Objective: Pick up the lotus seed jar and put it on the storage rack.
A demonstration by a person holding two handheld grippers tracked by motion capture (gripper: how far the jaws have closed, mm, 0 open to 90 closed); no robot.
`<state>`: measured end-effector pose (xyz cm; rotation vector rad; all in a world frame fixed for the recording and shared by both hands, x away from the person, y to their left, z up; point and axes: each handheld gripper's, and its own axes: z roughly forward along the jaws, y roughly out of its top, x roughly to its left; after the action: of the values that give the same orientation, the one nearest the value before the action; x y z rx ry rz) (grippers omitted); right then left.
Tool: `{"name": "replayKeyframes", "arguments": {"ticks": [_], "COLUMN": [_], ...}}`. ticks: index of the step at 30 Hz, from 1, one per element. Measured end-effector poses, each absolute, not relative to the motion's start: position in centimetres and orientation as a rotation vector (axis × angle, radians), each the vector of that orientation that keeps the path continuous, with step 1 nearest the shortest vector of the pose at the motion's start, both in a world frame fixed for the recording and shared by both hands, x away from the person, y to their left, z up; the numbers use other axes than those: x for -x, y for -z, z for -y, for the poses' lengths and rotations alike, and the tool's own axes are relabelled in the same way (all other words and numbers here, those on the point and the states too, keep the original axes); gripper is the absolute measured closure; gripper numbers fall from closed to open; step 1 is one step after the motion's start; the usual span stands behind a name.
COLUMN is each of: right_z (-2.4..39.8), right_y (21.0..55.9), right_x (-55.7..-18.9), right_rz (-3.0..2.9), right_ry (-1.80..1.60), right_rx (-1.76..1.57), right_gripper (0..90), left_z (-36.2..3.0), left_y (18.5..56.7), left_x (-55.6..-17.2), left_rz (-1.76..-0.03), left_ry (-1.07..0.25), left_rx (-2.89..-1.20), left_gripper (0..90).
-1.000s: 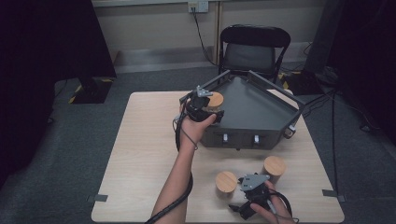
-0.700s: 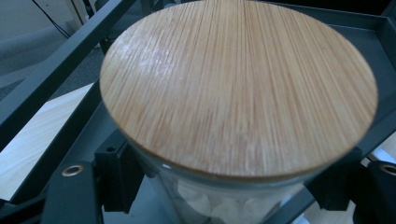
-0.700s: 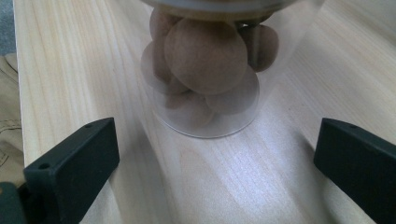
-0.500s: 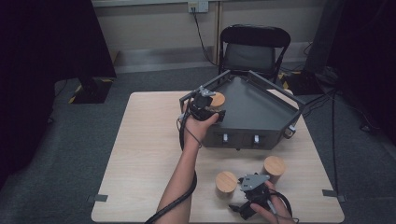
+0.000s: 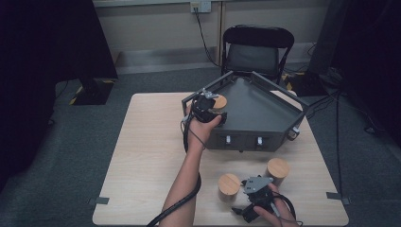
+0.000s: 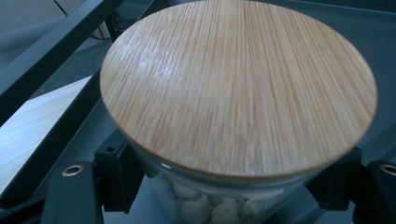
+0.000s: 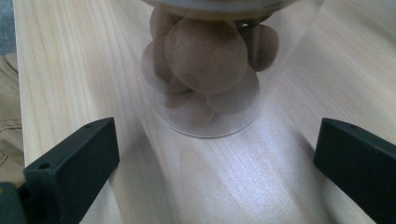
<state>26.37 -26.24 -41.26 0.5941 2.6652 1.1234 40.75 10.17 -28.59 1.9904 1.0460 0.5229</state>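
Observation:
A glass jar point(image 6: 243, 88) with a bamboo lid and white pieces inside sits between the jaws of my left gripper point(image 6: 229, 181), which is shut on its glass body just under the lid. Seen from above, that left gripper point(image 5: 211, 111) holds the jar point(image 5: 220, 101) at the left corner of a dark grey tray point(image 5: 265, 113). My right gripper point(image 7: 215, 158) stands open and level above the table, its jaws wide apart. Just beyond them a clear jar point(image 7: 205, 60) of brown balls stands untouched. The right gripper point(image 5: 248, 208) is by the table's front edge.
Two bamboo-lidded jars point(image 5: 229, 184) point(image 5: 278, 168) stand on the light wooden table point(image 5: 151, 156) near the right gripper. The tray has raised dark rails point(image 6: 46, 60) and two front knobs. A black chair point(image 5: 255, 52) stands behind the table.
The left gripper and its jar have shifted slightly to the right at the tray's corner. The right gripper has stayed put.

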Motion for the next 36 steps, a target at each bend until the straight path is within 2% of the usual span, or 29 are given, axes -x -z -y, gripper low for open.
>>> {"name": "replayKeyframes", "arguments": {"ticks": [36], "right_z": [26.25], "right_y": [41.25], "right_x": [-26.36], "right_rz": [-2.665], "right_ry": [-1.123], "right_rx": [-0.595], "right_gripper": [0.0], "left_z": [-10.02], "left_y": [29.50], "left_x": [-40.92], "left_rz": [-1.063], "left_ry": [-0.544], "left_rx": [-1.957], "left_gripper": [25.3]}}
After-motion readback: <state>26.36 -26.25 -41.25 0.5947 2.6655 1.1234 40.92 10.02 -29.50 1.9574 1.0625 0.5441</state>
